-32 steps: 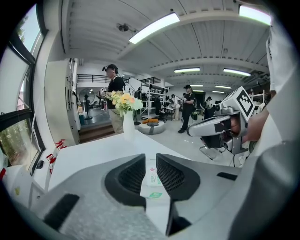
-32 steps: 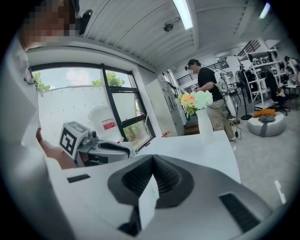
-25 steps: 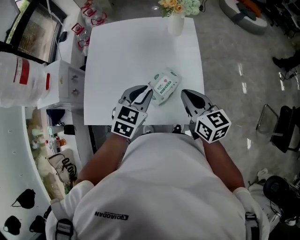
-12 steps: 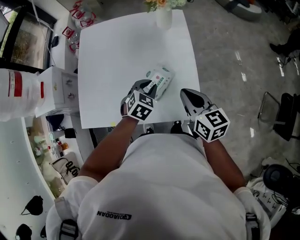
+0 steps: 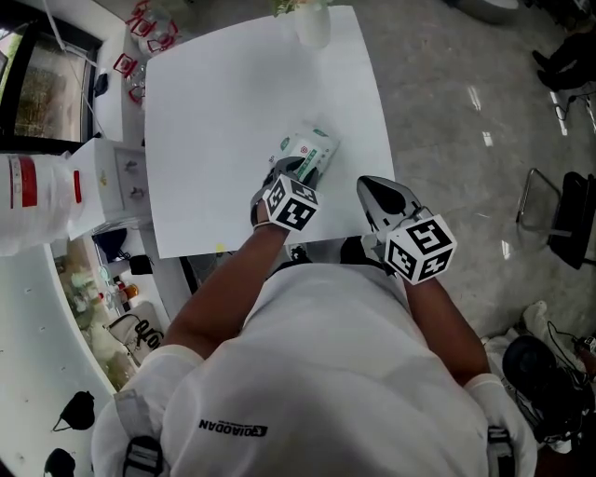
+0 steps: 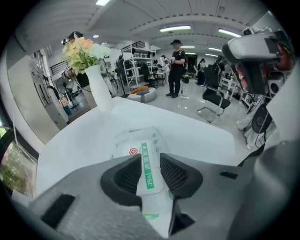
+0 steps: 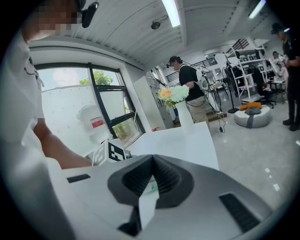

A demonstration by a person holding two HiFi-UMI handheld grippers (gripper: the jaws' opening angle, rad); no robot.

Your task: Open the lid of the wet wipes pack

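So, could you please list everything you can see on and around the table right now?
square white table: one, white, centre.
soft white-and-green wet wipes pack: one, white and green, on the table near its front edge.
tall white vase: one, white, holds flowers, at the table's far edge.
large clear water jug: one, clear with red label, left of the table.
black office chair: one, black, on the floor at right.
left claw: one, grey, jaws apart and just opening, pack showing between them.
right claw: one, grey, jaws together, empty, right of the pack.
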